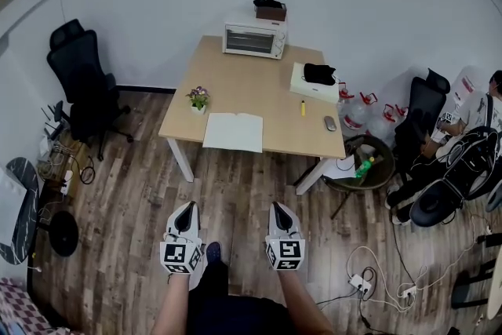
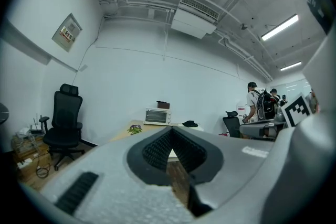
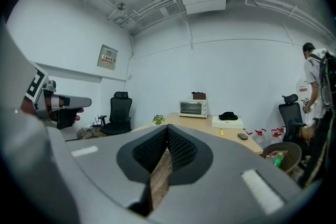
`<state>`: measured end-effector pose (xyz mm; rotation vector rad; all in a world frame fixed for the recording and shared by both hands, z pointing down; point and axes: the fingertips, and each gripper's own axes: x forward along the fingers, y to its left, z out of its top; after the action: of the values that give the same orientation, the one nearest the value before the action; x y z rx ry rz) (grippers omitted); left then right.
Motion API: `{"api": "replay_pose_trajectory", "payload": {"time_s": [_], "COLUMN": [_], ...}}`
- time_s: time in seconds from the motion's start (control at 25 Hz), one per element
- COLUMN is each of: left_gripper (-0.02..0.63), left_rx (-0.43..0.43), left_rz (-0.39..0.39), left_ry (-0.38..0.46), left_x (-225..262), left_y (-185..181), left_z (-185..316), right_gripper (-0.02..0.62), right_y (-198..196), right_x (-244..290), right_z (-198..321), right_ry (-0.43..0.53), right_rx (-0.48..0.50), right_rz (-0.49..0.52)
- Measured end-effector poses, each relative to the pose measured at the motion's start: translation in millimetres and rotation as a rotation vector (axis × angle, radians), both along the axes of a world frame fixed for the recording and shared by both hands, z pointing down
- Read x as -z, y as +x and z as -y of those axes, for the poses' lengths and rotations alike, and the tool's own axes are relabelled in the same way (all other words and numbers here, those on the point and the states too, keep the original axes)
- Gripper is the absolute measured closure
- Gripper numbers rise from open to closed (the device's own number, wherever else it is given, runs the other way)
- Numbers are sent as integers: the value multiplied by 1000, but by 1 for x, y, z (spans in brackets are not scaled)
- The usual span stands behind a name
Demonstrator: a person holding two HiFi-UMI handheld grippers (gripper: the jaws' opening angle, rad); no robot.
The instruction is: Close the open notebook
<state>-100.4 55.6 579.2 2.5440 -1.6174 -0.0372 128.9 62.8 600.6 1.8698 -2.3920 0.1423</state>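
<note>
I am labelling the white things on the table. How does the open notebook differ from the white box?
The open notebook lies flat and thin at the near edge of the table; the white box is thicker and sits further back, to the right. The notebook has nothing on it; the box carries a black object. Both are white and rest on that wooden table.

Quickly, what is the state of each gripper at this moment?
Left gripper: closed, holding nothing.
Right gripper: closed, holding nothing.
</note>
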Motion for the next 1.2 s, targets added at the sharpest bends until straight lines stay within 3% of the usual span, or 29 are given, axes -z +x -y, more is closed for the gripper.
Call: {"api": "replay_pose_trajectory", "payload": {"time_s": [0.48,0.92,1.2], "left_gripper": [614,610,611], "left_rx": [-24,-121,-166], "left_rz": [-23,-11,-7], "left_ry": [-38,-20,-36], "left_x": [0,21,10], "left_y": [-25,-25,-33], "left_z": [79,174,217], "right_gripper": [588,588,588], "right_y": [-19,-26,-35], "right_x": [-1,20,17], "right_z": [74,152,183], "right_ry": [-37,-19,-24], "right_rx": [-13,-91,-126], "right_rz": [25,59,68]}}
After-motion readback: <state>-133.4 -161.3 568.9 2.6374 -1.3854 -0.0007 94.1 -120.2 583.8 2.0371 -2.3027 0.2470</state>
